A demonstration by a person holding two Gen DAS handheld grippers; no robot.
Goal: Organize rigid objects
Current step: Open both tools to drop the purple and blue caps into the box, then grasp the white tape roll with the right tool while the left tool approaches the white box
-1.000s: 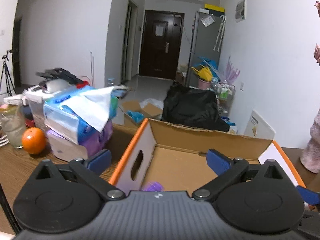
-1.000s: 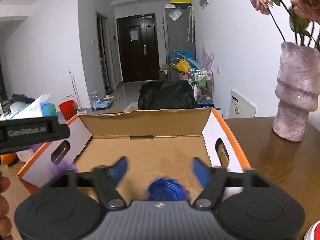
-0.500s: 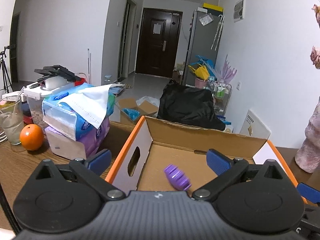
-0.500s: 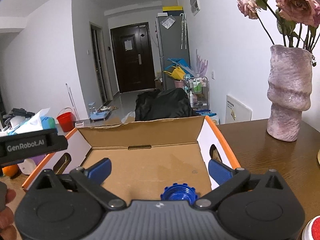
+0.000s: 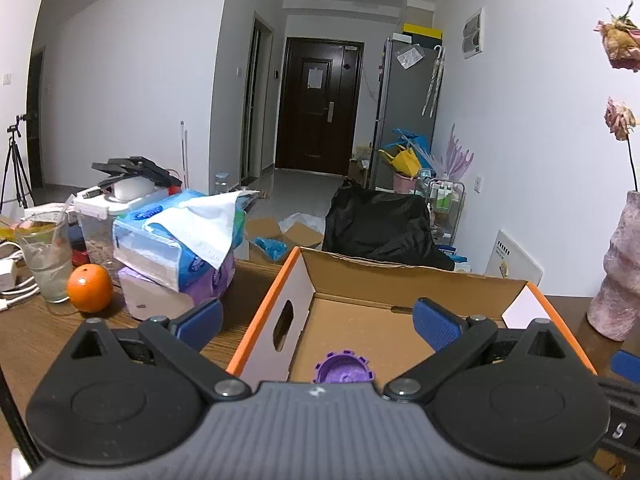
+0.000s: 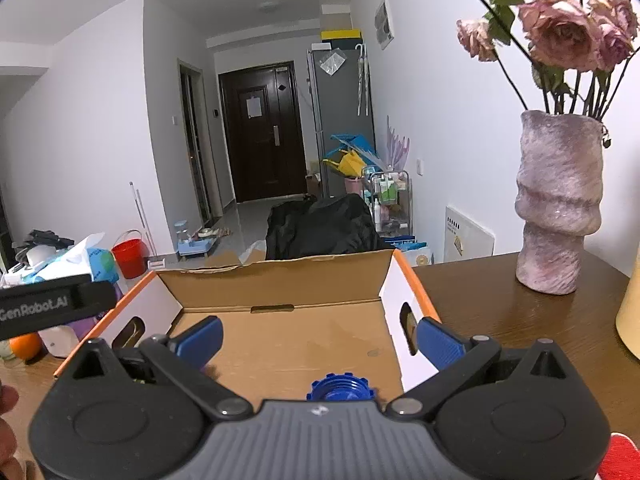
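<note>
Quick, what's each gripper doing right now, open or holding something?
Left gripper: open, empty, above the purple ridged plastic piece.
Right gripper: open, empty, above the blue ridged plastic piece.

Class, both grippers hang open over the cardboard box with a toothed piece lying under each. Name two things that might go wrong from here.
1. The purple piece and the blue piece sit at the box's near end, mostly hidden behind the gripper bodies, so a regrasp might be misjudged.
2. The right gripper works close to the box's right wall; the vase of flowers stands on the table beyond it, so a wide sideways swing may topple it.
</note>
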